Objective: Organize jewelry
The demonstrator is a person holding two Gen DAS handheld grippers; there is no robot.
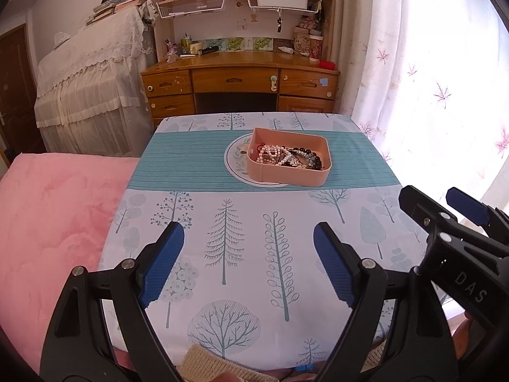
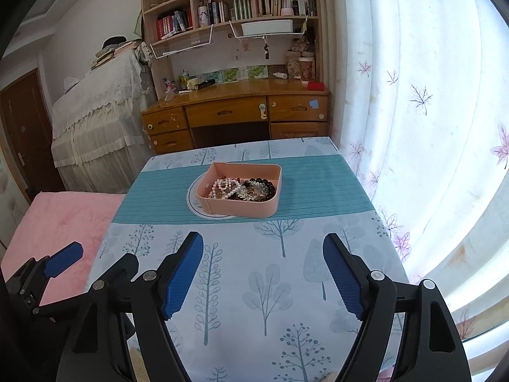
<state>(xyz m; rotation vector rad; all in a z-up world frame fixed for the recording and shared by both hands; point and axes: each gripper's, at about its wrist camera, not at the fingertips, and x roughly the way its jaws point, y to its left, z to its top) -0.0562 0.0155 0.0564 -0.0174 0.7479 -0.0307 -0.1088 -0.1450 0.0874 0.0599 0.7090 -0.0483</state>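
A pink plastic tray (image 1: 288, 178) (image 2: 237, 207) sits on the teal band of the tablecloth, over a round printed motif. Inside it lie a white pearl string (image 1: 270, 154) (image 2: 226, 186), dark beads (image 1: 307, 154) (image 2: 264, 186) and a silvery piece, all tangled together. My left gripper (image 1: 248, 238) hovers open over the near part of the table, well short of the tray, nothing between its blue pads. My right gripper (image 2: 263, 250) is open too, also empty and short of the tray. In the left wrist view the right gripper (image 1: 445, 205) shows at the right edge.
The table (image 1: 222, 286) carries a tree-print cloth. A pink blanket (image 1: 47, 222) lies to its left. Behind stand a wooden desk (image 1: 238, 76) with bookshelves and a lace-covered piece of furniture (image 1: 89, 95). A flowered curtain (image 1: 429, 79) hangs along the right.
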